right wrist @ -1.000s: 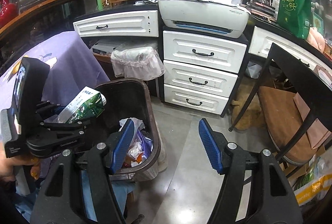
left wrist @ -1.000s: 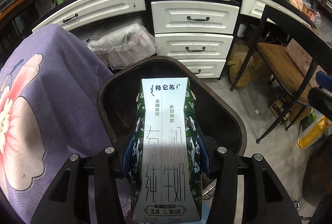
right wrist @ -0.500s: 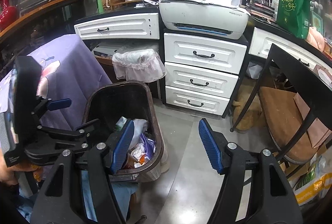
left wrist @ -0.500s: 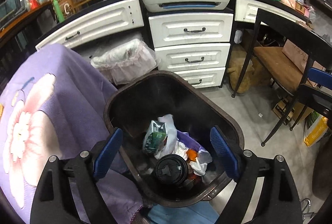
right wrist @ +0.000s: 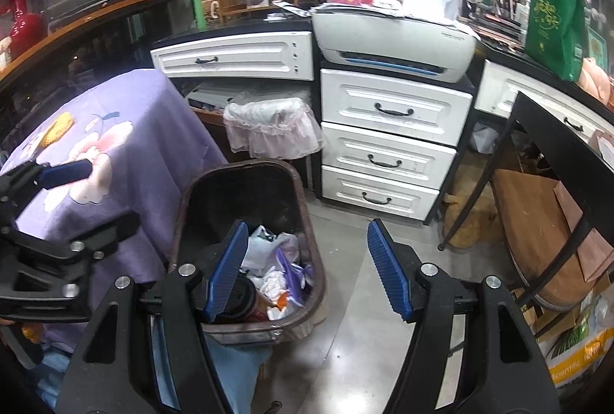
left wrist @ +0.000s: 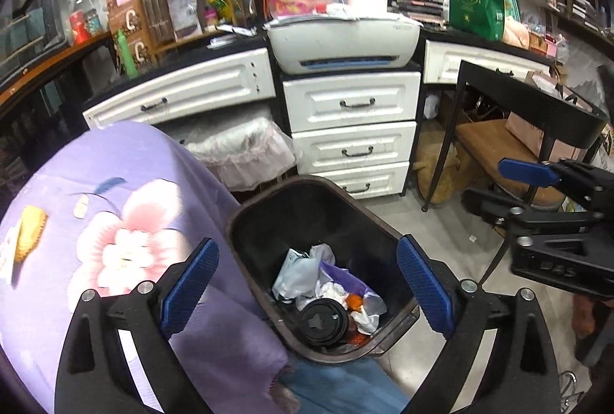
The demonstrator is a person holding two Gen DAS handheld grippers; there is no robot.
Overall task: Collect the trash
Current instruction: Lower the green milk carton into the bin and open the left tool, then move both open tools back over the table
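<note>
Left wrist view | left gripper (left wrist: 307, 283) spread wide, empty, directly above trash bin (left wrist: 245, 222) | right gripper (right wrist: 307, 272) likewise agape, beside bin rim | next trash item apparently out of view

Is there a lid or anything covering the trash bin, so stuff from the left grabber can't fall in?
No. The trash bin has no lid; its mouth is open, with bags, paper and a black cup lid showing inside. The left gripper is open and empty above it, nothing between them.

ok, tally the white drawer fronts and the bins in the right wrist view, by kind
White drawer fronts: 5 — one wide on the left, three stacked, one at right
Bins: 2 — dark bin, lined bin
Total: 7
</note>
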